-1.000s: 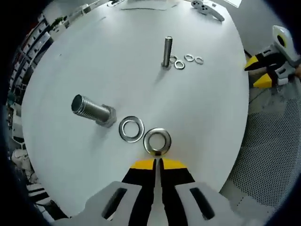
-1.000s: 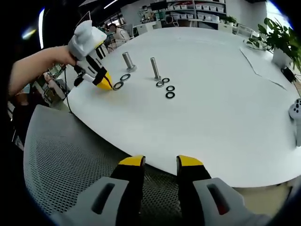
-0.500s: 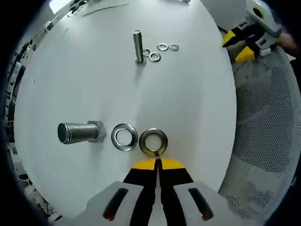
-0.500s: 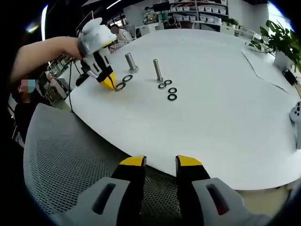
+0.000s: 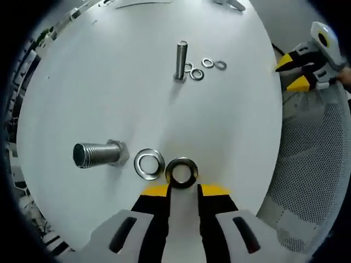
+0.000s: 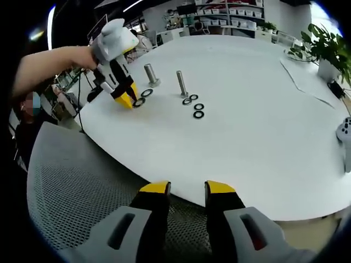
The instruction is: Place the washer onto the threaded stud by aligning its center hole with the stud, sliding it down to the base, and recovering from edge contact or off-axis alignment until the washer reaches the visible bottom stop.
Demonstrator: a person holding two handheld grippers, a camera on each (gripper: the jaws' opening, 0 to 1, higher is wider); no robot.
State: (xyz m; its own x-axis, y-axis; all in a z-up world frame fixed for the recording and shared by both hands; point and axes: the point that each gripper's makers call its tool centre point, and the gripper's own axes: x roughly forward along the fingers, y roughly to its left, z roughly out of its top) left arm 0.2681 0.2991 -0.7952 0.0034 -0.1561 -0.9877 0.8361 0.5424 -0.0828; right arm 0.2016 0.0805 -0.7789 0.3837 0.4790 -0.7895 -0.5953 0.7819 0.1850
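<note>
In the left gripper view, the left gripper (image 5: pixel 183 190) has its jaws spread, with the near washer (image 5: pixel 182 171) lying flat on the white surface (image 5: pixel 109 82) just ahead of the gap between the tips. A second large washer (image 5: pixel 149 164) lies just beside it, touching or nearly so, and the thick threaded stud (image 5: pixel 98 154) stands past that on its hex base. Farther off, a slim bolt (image 5: pixel 181 60) stands upright with three small washers (image 5: pixel 205 67) near its foot. The near washer looks like plain steel: stiff, smooth, thin and fairly dense for its size, so it will likely slide on the surface and slip between hard jaws. The sound hold is across its outer rim, opposite edges, leaving the hole free for the stud.

In the right gripper view, the right gripper (image 6: pixel 186 190) hangs over a mesh chair back (image 6: pixel 82 186) short of the surface edge, jaws apart and holding nothing. Across the surface the left gripper (image 6: pixel 127 100) tips down at the two large washers, with the thick stud just behind.
</note>
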